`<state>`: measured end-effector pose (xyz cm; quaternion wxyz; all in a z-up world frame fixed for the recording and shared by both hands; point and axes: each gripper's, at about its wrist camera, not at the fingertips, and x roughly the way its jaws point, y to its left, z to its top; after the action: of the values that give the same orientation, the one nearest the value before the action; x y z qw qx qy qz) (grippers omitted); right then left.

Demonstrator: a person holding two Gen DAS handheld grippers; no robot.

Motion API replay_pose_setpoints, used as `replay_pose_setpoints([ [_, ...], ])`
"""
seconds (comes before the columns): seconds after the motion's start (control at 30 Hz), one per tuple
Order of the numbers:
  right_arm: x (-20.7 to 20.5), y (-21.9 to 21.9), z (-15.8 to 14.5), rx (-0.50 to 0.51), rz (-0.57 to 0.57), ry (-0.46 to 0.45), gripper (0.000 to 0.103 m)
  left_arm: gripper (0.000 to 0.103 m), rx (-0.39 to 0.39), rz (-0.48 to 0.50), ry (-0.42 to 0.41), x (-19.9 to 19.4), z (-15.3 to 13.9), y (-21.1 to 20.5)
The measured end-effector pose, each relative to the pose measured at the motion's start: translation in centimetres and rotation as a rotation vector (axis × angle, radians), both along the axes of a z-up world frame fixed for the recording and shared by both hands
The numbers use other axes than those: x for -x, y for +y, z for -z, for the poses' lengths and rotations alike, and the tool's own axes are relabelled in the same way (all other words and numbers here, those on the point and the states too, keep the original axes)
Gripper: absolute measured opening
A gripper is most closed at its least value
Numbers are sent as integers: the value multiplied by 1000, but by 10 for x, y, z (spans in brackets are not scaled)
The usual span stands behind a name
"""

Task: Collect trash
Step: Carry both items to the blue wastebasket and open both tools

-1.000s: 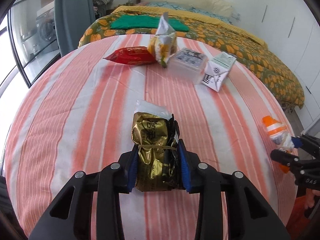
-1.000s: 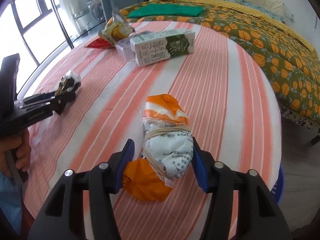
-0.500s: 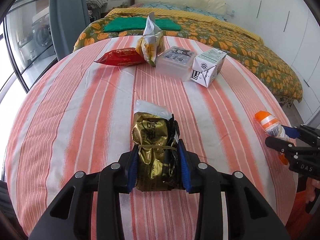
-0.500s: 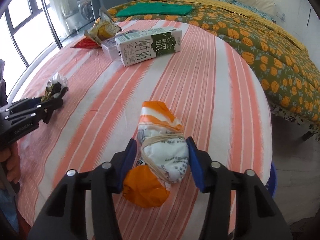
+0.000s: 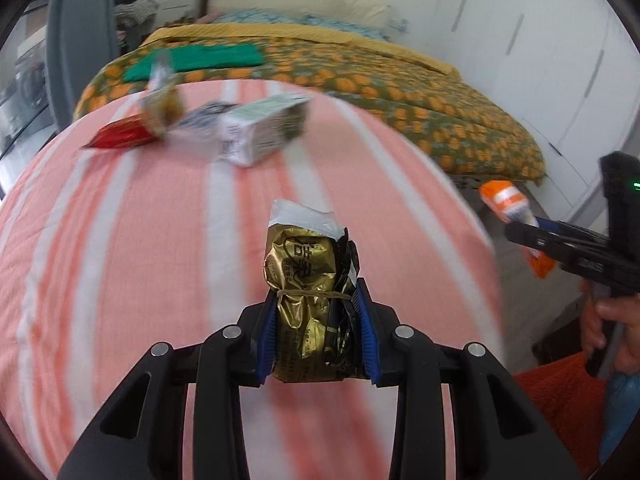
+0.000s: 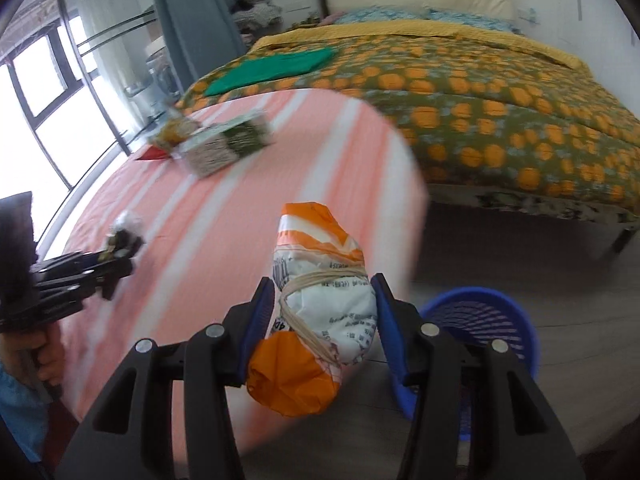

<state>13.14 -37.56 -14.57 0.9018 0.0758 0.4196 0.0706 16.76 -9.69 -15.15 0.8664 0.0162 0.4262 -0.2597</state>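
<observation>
The left gripper (image 5: 316,332) pinches a gold wrapper bundle (image 5: 310,304) over the striped table (image 5: 140,260). The right gripper (image 6: 322,324) squeezes an orange and white wrapper bundle (image 6: 320,304) past the table edge, near a blue basket (image 6: 480,320) on the floor.

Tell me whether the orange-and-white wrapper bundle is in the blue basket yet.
Not in yet. The orange-and-white wrapper bundle tied with a rubber band is clamped in the right tongs, in the air beside the blue plastic mesh basket on the floor.
</observation>
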Motion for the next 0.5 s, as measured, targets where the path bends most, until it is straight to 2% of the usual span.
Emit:
replay_pose_setpoints([
  [0.13, 11, -67, 7, 8, 103, 18, 49, 34, 41, 89, -7, 19, -15, -63],
  [0.27, 20, -112, 22, 18, 164, 26, 49, 34, 49, 181, -11, 31, -22, -128],
  [0.4, 28, -153, 48, -40, 253, 51, 49, 35, 32, 247, 16, 39, -14, -192],
  [0.5, 29, -175, 56, -92, 286, 63, 49, 35, 13, 279, 45, 40, 1, -234],
])
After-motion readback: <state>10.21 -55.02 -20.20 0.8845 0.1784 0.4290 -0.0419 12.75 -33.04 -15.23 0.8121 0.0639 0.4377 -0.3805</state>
